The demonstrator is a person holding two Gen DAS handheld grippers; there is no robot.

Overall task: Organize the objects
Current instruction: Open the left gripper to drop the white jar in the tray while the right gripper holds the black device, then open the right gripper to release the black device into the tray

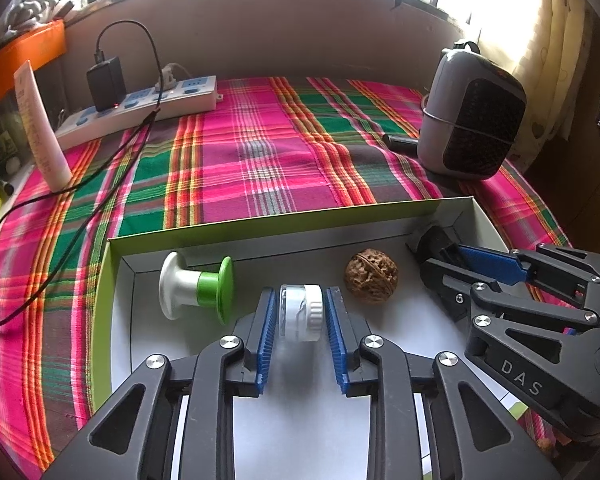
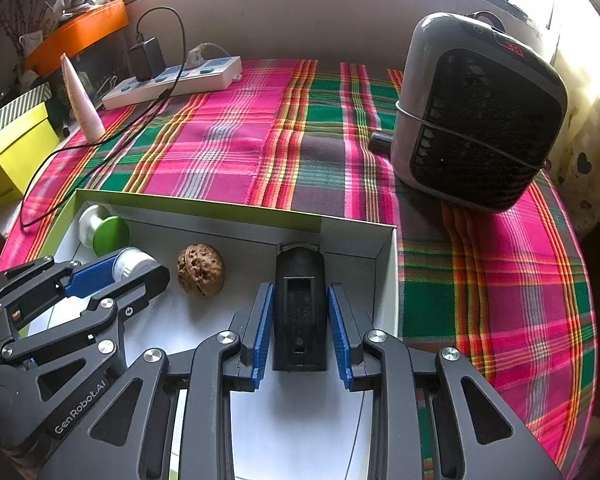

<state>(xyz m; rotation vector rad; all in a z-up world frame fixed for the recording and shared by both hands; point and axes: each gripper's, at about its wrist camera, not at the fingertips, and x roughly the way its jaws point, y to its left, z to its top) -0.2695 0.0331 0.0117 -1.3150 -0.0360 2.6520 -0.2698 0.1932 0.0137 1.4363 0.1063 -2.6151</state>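
Observation:
A shallow white box with a green rim [image 1: 260,222] lies on the plaid cloth; it also shows in the right wrist view [image 2: 388,264]. In it lie a white-and-green spool [image 1: 196,290], a walnut [image 1: 371,275] and a small clear jar with a white lid [image 1: 302,312]. My left gripper [image 1: 300,304] brackets the jar, with slight gaps at both pads. My right gripper [image 2: 300,308] brackets a black box-shaped device [image 2: 300,312] in the box's right corner, with slight gaps too. Each gripper shows in the other's view.
A grey fan heater [image 2: 476,112] stands at the right back of the table. A white power strip with a black charger [image 1: 140,104] and its cable lies at the back left. A white tube [image 1: 40,124] stands at the left. A yellow box [image 2: 12,156] sits off the left.

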